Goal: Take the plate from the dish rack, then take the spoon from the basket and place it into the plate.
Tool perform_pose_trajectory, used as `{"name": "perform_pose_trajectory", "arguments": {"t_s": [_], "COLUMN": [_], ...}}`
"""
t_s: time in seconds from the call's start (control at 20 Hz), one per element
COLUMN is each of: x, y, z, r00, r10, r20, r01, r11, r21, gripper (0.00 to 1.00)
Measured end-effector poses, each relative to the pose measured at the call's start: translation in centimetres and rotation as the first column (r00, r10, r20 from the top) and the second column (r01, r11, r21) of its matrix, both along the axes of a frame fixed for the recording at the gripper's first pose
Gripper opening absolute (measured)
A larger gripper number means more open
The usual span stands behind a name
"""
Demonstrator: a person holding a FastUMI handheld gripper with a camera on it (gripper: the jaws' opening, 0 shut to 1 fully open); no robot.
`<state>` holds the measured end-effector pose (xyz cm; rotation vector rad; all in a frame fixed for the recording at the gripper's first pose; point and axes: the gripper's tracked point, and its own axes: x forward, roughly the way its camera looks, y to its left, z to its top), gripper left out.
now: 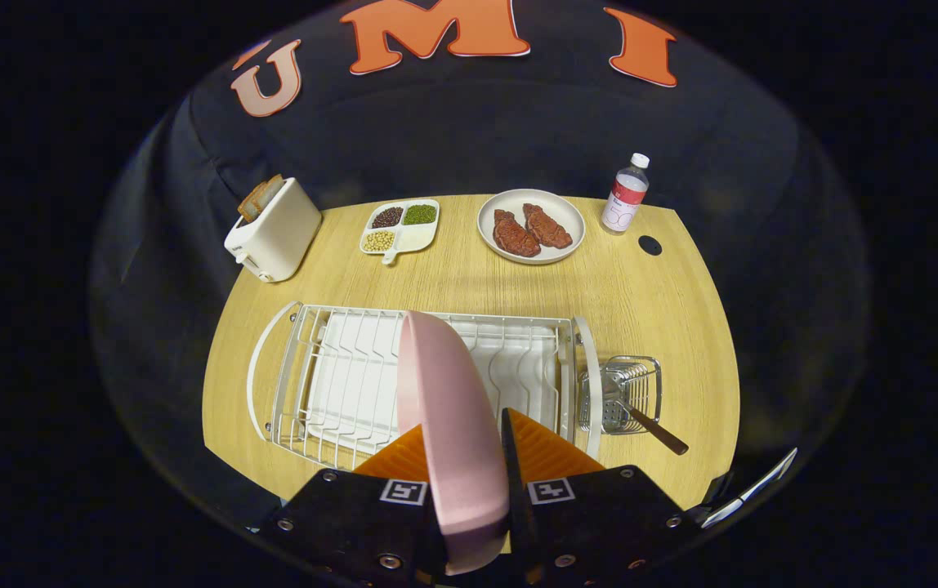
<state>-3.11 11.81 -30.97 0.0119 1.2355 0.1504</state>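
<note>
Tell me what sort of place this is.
Probably a mock kitchen counter in a demo booth: white wire dish rack and white toaster on a light wooden table. The claw grips a pink plate.

The pink plate (451, 416) stands on edge between the orange fingers (547, 449), both pressing on it, over the near side of the white wire rack (338, 376). The rack lies along the table's near edge. A small wire basket (631, 392) hangs on its right end, holding the spoon (650, 429), whose brown handle leans out toward the table's near right corner.
</note>
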Motion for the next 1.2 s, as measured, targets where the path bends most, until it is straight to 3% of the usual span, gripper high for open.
{"name": "perform_pose_trajectory", "arguments": {"t_s": [0.7,1.2], "x": [-6.8,-12.5], "y": [-4.0,-4.9], "z": [-0.7,-2.8], "r00": [0.993,0.987], "r10": [-0.091,-0.076], "r20": [-0.079,-0.140], "r01": [0.101,0.102], "r11": [0.985,0.976], "r21": [0.138,0.190], "gripper": [0.30,0.30]}}
